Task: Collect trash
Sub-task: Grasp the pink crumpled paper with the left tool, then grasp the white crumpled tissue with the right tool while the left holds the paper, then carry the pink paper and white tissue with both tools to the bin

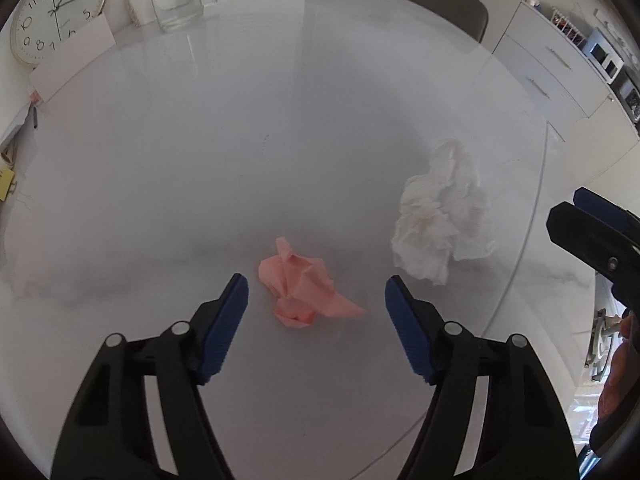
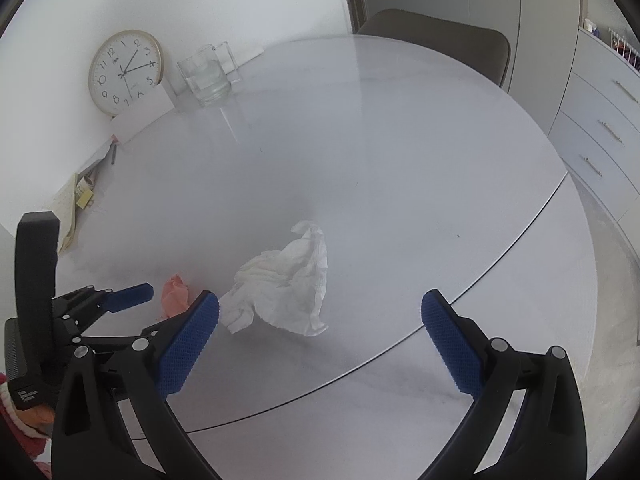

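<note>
A crumpled pink paper (image 1: 302, 286) lies on the round white table (image 1: 280, 120), just ahead of and between the blue pads of my open left gripper (image 1: 316, 294). A crumpled white tissue (image 1: 442, 220) lies to its right. In the right wrist view the white tissue (image 2: 284, 284) lies just ahead of my open right gripper (image 2: 320, 312), nearer its left pad. The pink paper (image 2: 175, 294) shows left of it, beside the left gripper (image 2: 136, 296). The right gripper also shows at the right edge of the left wrist view (image 1: 596, 236). Both grippers hold nothing.
A wall clock (image 2: 125, 72) and a glass jug (image 2: 208, 76) stand at the table's far left. Papers and a yellow note (image 2: 80, 200) lie at the left edge. A chair (image 2: 440, 40) stands behind the table, white drawers (image 2: 600, 128) to the right.
</note>
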